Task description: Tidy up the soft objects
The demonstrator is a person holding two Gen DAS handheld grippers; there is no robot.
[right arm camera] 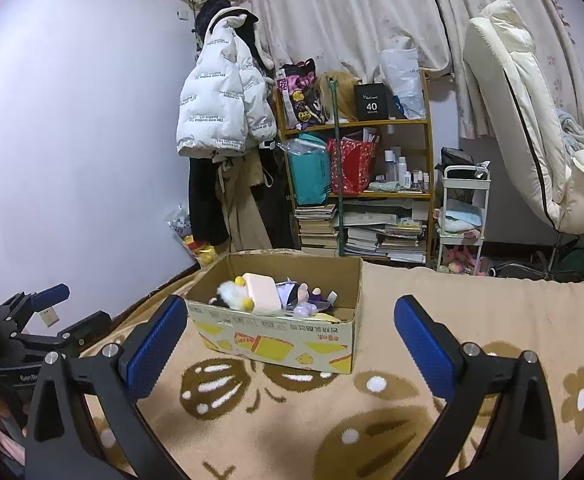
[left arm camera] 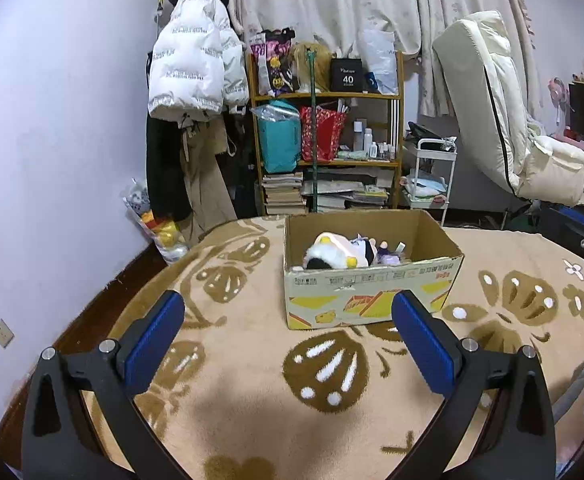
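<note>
An open cardboard box (left arm camera: 372, 292) stands on the beige patterned blanket (left arm camera: 251, 400). Inside lie several plush toys: a white, black and pink one (left arm camera: 332, 254) and small purple ones (left arm camera: 388, 256). My left gripper (left arm camera: 287, 308) is open and empty, a little in front of the box. In the right wrist view the box (right arm camera: 275, 332) shows ahead with the plush toys (right arm camera: 251, 292) in it. My right gripper (right arm camera: 292, 312) is open and empty, near the box front. The left gripper (right arm camera: 51, 308) shows at the far left of that view.
A wooden shelf (left arm camera: 328, 136) with bags, bottles and stacked books stands behind the bed. A white puffer jacket (left arm camera: 195, 60) hangs left of it. A white trolley (left arm camera: 432, 176) and a cream recliner (left arm camera: 508, 120) stand to the right. A bag of plush toys (left arm camera: 163, 228) sits on the floor.
</note>
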